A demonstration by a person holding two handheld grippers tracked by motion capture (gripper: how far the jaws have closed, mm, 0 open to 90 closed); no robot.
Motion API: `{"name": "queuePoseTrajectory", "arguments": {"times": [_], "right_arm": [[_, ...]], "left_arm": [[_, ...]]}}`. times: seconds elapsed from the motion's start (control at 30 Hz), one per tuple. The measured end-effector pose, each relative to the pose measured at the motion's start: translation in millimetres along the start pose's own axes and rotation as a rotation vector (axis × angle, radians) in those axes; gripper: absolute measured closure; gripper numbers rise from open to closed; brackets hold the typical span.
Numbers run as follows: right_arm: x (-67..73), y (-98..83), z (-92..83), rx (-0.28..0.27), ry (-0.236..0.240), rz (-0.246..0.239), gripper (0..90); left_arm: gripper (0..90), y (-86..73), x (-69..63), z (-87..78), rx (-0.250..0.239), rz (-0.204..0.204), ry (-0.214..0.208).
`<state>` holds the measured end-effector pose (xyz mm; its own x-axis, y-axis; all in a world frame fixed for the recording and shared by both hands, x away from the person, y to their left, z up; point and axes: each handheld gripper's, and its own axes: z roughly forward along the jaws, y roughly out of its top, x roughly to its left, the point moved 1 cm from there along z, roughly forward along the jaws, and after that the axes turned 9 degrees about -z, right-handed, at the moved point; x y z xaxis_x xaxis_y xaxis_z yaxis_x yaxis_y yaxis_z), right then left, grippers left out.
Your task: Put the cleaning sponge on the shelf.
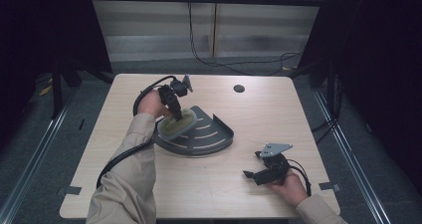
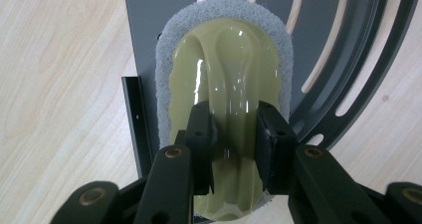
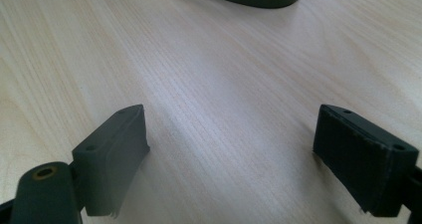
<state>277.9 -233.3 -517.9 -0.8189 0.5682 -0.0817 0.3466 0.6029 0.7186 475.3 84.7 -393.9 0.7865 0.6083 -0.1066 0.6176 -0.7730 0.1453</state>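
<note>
Left gripper [image 2: 234,134] has its 2 jaws clamped on the raised yellow-green handle of a scrubbing pad [image 2: 224,59], whose grey fleece edge lies on the dark grey slotted corner shelf [image 1: 209,134] at the middle of the wooden table [image 1: 259,114]. Right gripper [image 3: 231,154] rests near the table's front right with its jaws spread wide apart, holding nothing.

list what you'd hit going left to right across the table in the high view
left claw shut on the scrubbing pad → dark slotted corner rack → right claw, open over bare wood
</note>
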Motion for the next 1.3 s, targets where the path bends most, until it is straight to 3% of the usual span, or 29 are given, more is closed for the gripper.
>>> {"name": "queuePoseTrajectory", "arguments": {"times": [0.43,1.3], "right_arm": [[0.0,0.0,0.0,0.000,0.000,0.000,13.2],[0.0,0.0,0.1,-0.001,-0.001,0.000,13.2]], "left_arm": [[71.2,-0.8,5.1,10.5,-0.002,-0.001,0.001],[71.0,-12.3,14.6,27.8,-0.022,-0.041,-0.004]]}}
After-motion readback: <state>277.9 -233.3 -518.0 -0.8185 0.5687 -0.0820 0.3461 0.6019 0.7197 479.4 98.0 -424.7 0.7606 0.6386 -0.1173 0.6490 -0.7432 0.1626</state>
